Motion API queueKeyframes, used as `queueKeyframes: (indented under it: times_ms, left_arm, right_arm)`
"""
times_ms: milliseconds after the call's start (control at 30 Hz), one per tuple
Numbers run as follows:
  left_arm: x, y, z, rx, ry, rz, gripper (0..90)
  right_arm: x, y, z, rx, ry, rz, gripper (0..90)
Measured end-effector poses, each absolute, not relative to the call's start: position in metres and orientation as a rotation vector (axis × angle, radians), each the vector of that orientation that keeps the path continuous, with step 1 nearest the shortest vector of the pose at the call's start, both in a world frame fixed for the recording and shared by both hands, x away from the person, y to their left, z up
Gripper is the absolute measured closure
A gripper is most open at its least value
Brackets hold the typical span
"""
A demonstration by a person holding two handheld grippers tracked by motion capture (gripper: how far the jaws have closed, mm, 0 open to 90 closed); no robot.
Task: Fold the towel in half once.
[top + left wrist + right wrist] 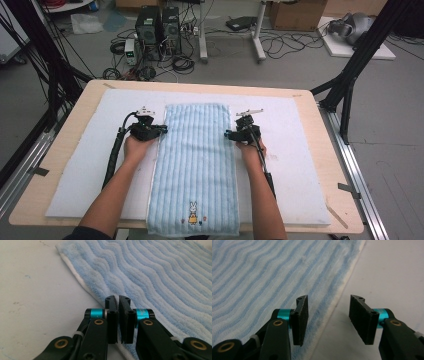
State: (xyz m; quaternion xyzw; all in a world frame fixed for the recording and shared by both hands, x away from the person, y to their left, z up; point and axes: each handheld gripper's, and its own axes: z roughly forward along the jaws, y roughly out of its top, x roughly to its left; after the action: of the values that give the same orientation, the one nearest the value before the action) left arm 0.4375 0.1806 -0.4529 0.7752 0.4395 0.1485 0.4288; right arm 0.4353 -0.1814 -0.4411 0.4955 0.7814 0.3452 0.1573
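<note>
Towel (197, 165) hem nearest; left tool (118, 300) pinching left edge, right tool (328, 315) spread astride right edge.

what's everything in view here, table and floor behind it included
towel: one, light blue with wavy stripes and a small rabbit picture near its close end, laid flat lengthwise mid-table
mat: one, white, under the towel
table: one, light wood
computer towers: two, black, on the floor behind, amid cables
cardboard box: one, brown, far floor
frame struts: black, either side of the table
left gripper: one, black with teal, jaws shut at the towel's left edge
right gripper: one, same colours, jaws apart over the towel's right edge
forearms: two, entering from the bottom
</note>
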Motion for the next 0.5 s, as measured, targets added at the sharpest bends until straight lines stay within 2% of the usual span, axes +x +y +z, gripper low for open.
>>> queueKeyframes:
  times_ms: [133, 167, 200, 300, 500]
  left_arm:
    - [0.4371, 0.1798, -0.453, 1.938, 1.09, 0.377, 85.4]
    - [0.4369, 0.1797, -0.453, 1.938, 1.09, 0.375, 85.5]
    - [0.4367, 0.1796, -0.4527, 1.945, 1.088, 0.38, 85.5]
    - [0.4371, 0.1797, -0.4529, 1.94, 1.088, 0.376, 85.7]
    - [0.4413, 0.1837, -0.4513, 1.877, 1.123, 0.34, 86.0]
  right_arm:
    - [0.4369, -0.1738, -0.4409, 1.387, 2.238, 0.924, 57.2]
    - [0.4376, -0.1737, -0.4399, 1.389, 2.245, 0.914, 61.7]
    - [0.438, -0.1735, -0.4382, 1.404, 2.255, 0.915, 73.9]
    - [0.4388, -0.1714, -0.4371, 1.398, 2.279, 0.905, 84.9]
    - [0.4429, -0.1747, -0.4374, 1.424, 2.273, 0.947, 86.6]
